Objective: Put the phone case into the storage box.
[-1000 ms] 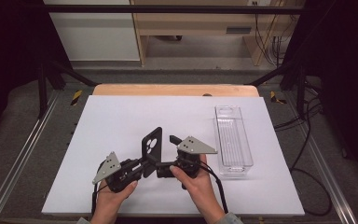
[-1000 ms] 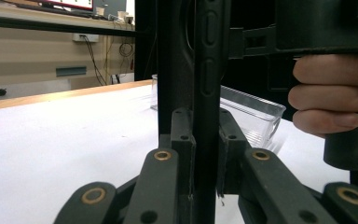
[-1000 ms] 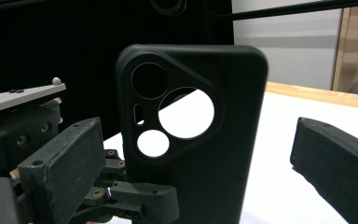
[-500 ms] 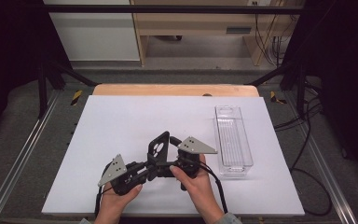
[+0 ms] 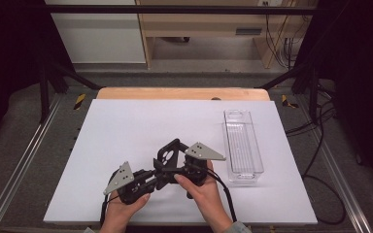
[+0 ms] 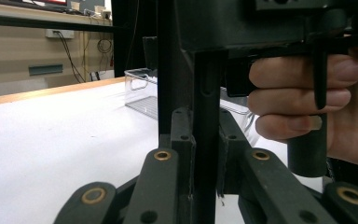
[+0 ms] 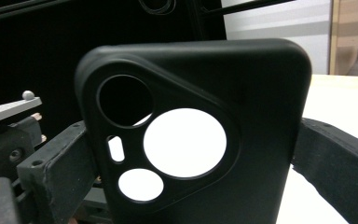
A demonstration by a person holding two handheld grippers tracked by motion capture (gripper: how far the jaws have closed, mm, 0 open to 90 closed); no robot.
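Two grippers meet near the front edge of the white tabletop (image 5: pixel 126 126), both clamped on one black phone case (image 5: pixel 169 154), which stands up off the surface between them. The right gripper (image 5: pixel 177 162) pinches the case across its width, a jaw on each long side, with the camera cutouts facing its own camera. The left gripper (image 5: pixel 150 177) has its jaws closed on the case edge-on, lower down. A clear plastic tray (image 5: pixel 243 143) lies along the right edge, well apart from the hands. The case looks light and thin, probably soft rubbery plastic that bends under a squeeze, so the side rails are the sounder hold; the thin webs around the cutouts (image 7: pixel 168 144) would likely deform.
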